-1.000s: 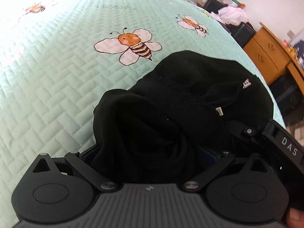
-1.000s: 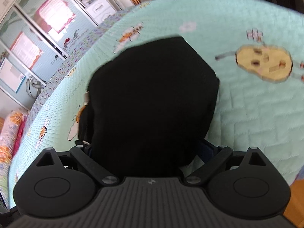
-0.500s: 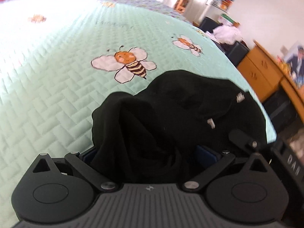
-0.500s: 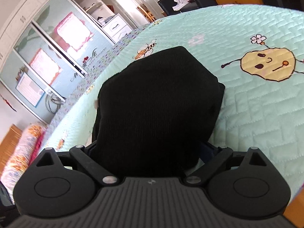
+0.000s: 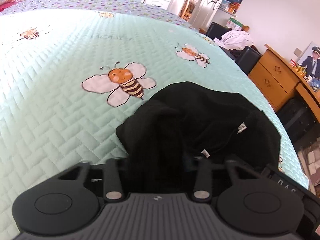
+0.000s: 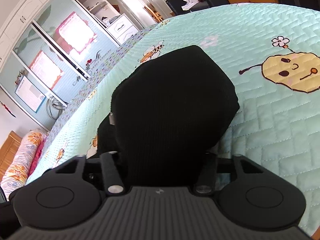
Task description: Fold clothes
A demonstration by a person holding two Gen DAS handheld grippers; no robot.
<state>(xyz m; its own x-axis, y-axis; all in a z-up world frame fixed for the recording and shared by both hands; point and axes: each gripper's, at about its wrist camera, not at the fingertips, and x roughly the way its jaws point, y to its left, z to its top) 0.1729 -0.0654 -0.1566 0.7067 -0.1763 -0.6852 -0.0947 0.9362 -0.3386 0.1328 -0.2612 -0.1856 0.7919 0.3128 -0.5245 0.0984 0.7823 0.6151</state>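
— Left wrist view first: what's the biggest thing there?

— A bed with a mint-green quilted bedspread (image 5: 60,104) printed with cartoon bees. On it, close to the bed's right edge, lies a bunched black knit garment (image 5: 200,120) with small white tags showing.

— And in the right wrist view?

— The same bedspread (image 6: 280,132), and the garment (image 6: 172,108) rising as a smooth dark mound straight out of the gripper.

— What do the grippers have hold of?

— The left gripper (image 5: 160,160) has its jaws drawn in on a thick fold of the garment, cloth filling the gap. The right gripper (image 6: 164,160) likewise has its jaws pressed onto the cloth from both sides.

— Anything smaller beyond the bed?

— A honey-coloured wooden cabinet (image 5: 274,84) off its right side, and a white heap of laundry (image 5: 236,38) on a dark chair.
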